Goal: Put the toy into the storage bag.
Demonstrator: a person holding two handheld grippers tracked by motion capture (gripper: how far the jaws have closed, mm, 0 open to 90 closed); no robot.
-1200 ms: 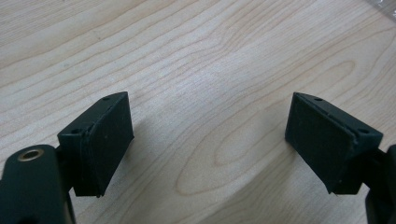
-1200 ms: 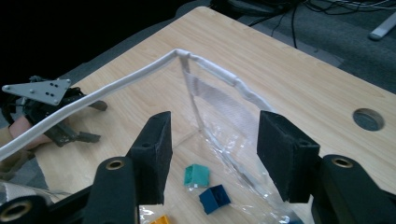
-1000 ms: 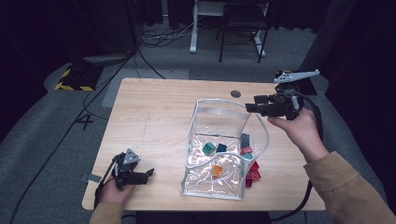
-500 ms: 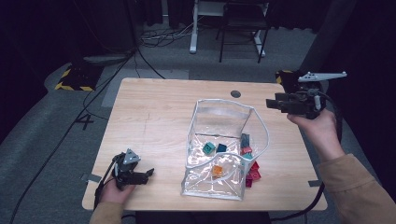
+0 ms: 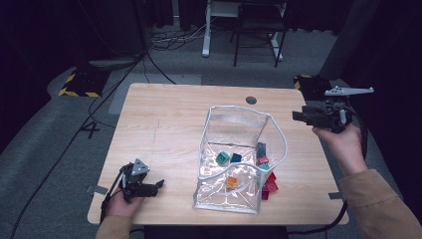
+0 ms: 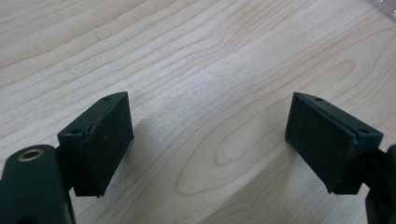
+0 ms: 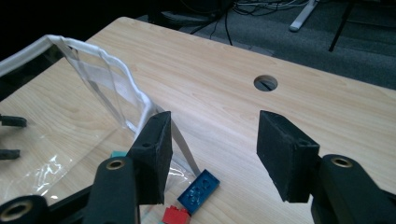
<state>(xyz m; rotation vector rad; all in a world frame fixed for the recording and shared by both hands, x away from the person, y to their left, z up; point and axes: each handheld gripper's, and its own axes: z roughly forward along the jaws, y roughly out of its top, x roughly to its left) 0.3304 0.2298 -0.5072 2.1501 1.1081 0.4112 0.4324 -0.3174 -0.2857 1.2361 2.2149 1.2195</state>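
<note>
Two grippers, both empty. Landmark: the clear pouch [image 5: 239, 159], standing open-topped right of table centre on the wooden table [image 5: 164, 129].

Right gripper [image 5: 298, 116] hangs in the air off the pouch's right rim, near the table's right edge, jaws pointing left toward the pouch. Jaws stand wide apart, nothing between the pads. In the right gripper view the pouch's white-taped rim [image 7: 116, 70] runs up and away to the left of the jaws, and the loose bricks sit low and just ahead: a blue brick [image 7: 201, 185] with its long axis running diagonally away from the jaws, and a red brick [image 7: 176, 217] touching its near end.

Left gripper [image 5: 158, 185] rests low on the table near the front-left corner, well left of the pouch, also spread wide over bare wood.

Bricks: teal, dark blue and orange ones lie inside the pouch on its floor; a red cluster [image 5: 270, 183] and the blue one lie outside against its right wall.

Key relation: the outside bricks lie below and slightly left of the right gripper, much nearer to it than to the left one. My read: the right hand takes the next pick, and the grip should cross the blue brick's short side.

Versus a second ago: the right gripper was over the pouch's back-right corner; it's now further right and clear of the rim. Left hand, pouch and bricks unchanged.
</note>
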